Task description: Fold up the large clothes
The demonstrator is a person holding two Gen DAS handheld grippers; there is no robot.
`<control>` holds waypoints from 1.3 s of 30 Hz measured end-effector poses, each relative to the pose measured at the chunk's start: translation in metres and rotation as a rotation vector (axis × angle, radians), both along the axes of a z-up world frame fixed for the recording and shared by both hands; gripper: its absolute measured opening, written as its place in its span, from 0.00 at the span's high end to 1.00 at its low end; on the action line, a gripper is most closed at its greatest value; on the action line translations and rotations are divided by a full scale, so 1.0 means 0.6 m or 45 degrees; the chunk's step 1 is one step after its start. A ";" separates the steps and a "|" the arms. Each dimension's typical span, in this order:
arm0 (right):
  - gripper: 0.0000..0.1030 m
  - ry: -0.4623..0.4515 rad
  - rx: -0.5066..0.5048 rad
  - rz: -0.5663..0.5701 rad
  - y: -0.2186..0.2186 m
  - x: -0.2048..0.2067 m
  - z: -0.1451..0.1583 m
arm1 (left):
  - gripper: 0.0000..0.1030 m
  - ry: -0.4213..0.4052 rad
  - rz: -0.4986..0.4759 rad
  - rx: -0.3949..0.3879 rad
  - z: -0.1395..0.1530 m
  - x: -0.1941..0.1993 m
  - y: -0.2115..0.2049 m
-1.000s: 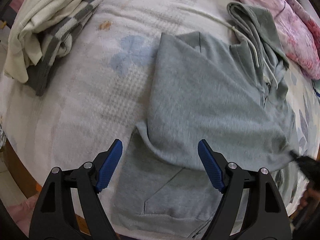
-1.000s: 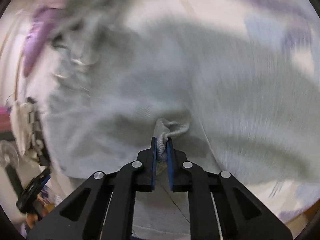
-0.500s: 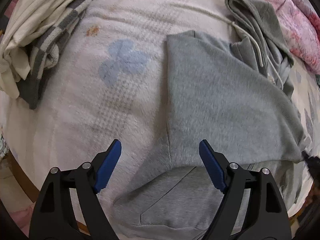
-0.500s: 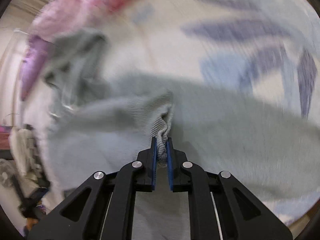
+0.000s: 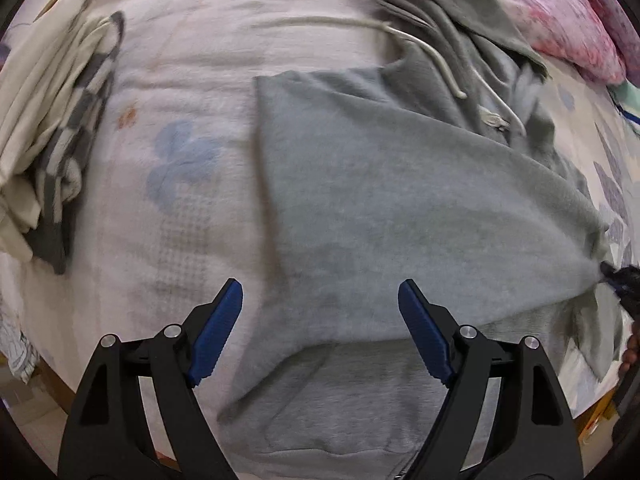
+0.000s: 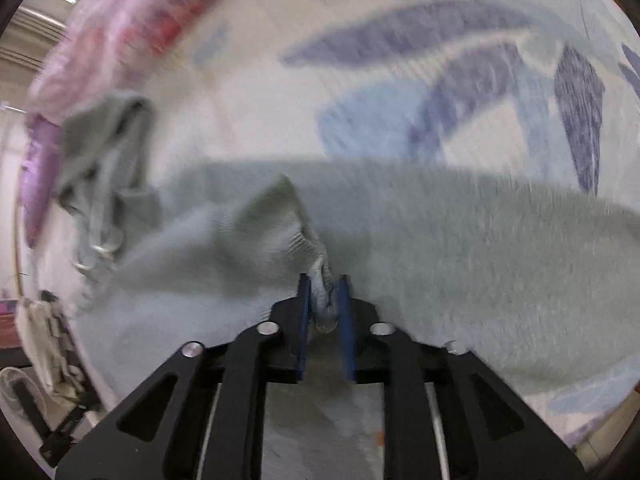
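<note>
A grey hoodie (image 5: 400, 200) lies on the bed, one sleeve folded flat across its body, hood and drawstrings at the back right. My left gripper (image 5: 320, 332) is open and empty, hovering over the hoodie's lower part near the hem. My right gripper (image 6: 324, 300) is shut on the ribbed cuff (image 6: 308, 240) of the hoodie's sleeve, holding it low over the garment. The right gripper's tip also shows at the right edge of the left wrist view (image 5: 618, 276).
A cream and grey checked garment (image 5: 52, 132) is heaped at the left of the bed. A pink floral quilt (image 5: 560, 12) lies at the back right. The bedsheet (image 5: 180, 152) has blue leaf prints. The bed's edge runs along the bottom left.
My right gripper has pulled the sleeve cuff further right across the hoodie, stretching the sleeve flat. My left gripper has shifted over the garment, still open.
</note>
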State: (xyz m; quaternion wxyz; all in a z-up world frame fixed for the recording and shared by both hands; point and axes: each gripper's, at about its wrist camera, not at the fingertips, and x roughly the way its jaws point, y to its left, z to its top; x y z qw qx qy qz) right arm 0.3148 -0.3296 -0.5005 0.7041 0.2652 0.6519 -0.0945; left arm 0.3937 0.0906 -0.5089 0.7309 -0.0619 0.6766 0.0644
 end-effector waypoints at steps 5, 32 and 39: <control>0.66 -0.160 0.059 -0.179 -0.057 -0.056 0.039 | 0.21 0.015 -0.059 -0.040 -0.015 0.025 -0.064; 0.91 -0.143 -0.143 -1.165 -0.387 -0.392 0.030 | 0.20 0.060 -0.272 -0.159 -0.002 0.061 -0.281; 0.91 -0.511 -0.259 -0.503 -0.227 -0.195 0.218 | 0.20 0.044 -0.141 -0.319 0.040 0.065 -0.245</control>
